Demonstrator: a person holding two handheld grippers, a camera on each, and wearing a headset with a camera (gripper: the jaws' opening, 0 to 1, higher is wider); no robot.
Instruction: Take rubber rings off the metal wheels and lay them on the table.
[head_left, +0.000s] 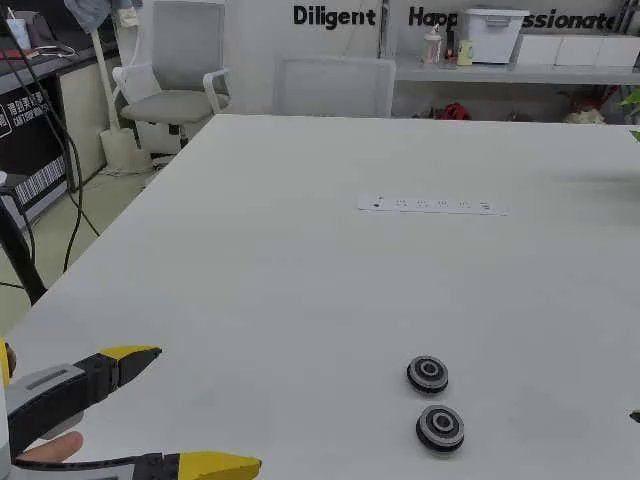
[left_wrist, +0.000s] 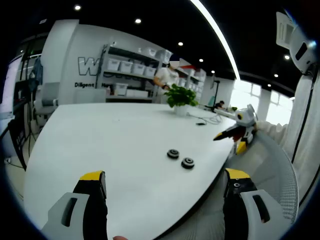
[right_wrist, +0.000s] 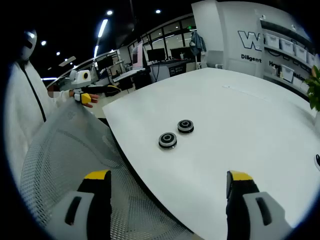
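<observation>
Both grippers are wide open, one on each side of the wheels.
I hold my left gripper (head_left: 200, 408) low at the near left corner of the table (head_left: 300, 280). It points across the top, jaws spread, holding nothing. My right gripper (right_wrist: 168, 177) hangs past the near edge, above a mesh chair (right_wrist: 65, 165), jaws spread too. The far wheel (head_left: 428, 374) and near wheel (head_left: 440, 427) lie just beside each other by the near edge, dark rubber rings (head_left: 421, 432) on them.
</observation>
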